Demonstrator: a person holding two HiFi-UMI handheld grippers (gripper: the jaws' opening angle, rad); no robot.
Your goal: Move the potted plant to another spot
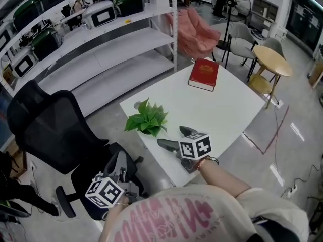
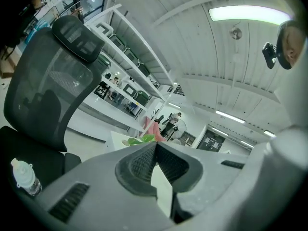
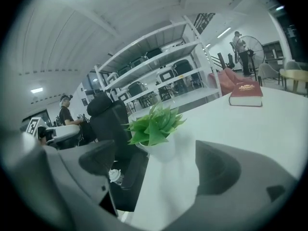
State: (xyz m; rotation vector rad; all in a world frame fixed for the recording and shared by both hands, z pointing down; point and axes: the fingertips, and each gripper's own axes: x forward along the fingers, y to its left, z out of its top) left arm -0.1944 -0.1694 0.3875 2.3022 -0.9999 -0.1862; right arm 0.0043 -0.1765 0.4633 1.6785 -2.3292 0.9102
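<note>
A small potted plant (image 1: 147, 120) with green leaves in a white pot stands near the left edge of the white table (image 1: 222, 110). My right gripper (image 1: 171, 137) is open, low over the table just right of the plant, jaws pointing at it. In the right gripper view the plant (image 3: 155, 129) stands a short way ahead between the spread jaws of the right gripper (image 3: 156, 165), untouched. My left gripper (image 1: 118, 166) hangs off the table above the black chair; in its own view the left gripper (image 2: 155, 163) has its pads pressed together on nothing.
A red book (image 1: 204, 74) lies at the table's far corner. A black mesh office chair (image 1: 55, 130) stands left of the table with a small bottle (image 2: 23, 176) on its seat. White shelving (image 1: 91, 39) runs behind. A round wooden table (image 1: 272, 60) and chairs stand beyond.
</note>
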